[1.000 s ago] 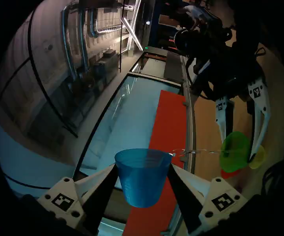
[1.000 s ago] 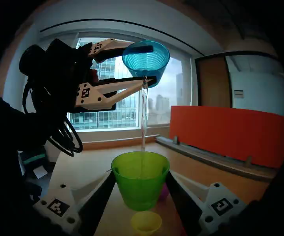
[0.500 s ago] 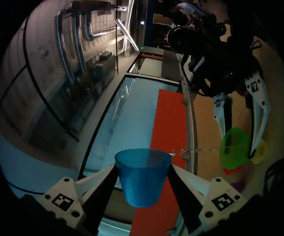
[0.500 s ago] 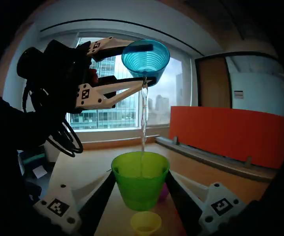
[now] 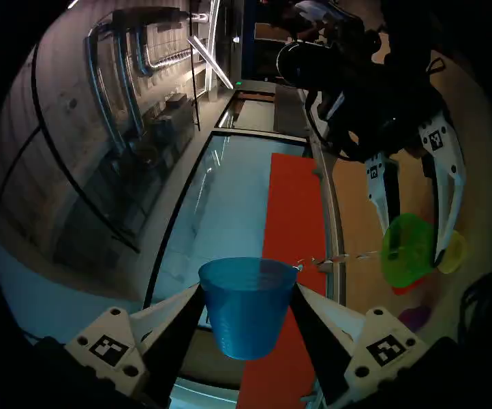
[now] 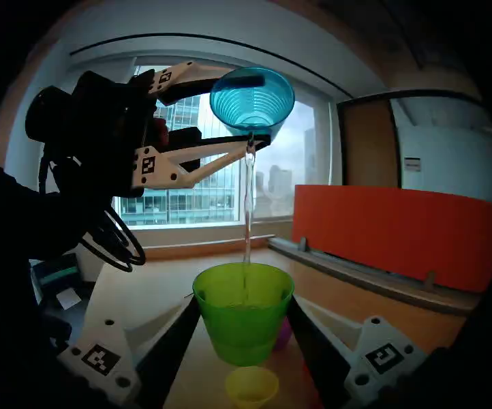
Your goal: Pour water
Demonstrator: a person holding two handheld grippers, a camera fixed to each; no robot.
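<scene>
Left hand-held gripper (image 5: 247, 292) clamps blue cup (image 5: 247, 317), tipped on side, up high — rim straight above green cup (image 6: 243, 319), upright, squeezed in right hand-held gripper (image 6: 243, 303) over bench (image 6: 144, 293). Thin water stream (image 6: 247, 204) falls plumb into green mouth — lined up, gentle tilt wanted.

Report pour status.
Left gripper shut on blue cup, tipped. Right gripper shut on green cup, upright below. Water stream landing inside. Yellow cup clear.

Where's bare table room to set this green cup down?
Bare wooden tabletop lies left of the green plastic cup, toward the window sill, and right of it, before the orange partition. Directly below it's crowded: a small yellow cup and a purple object.
</scene>
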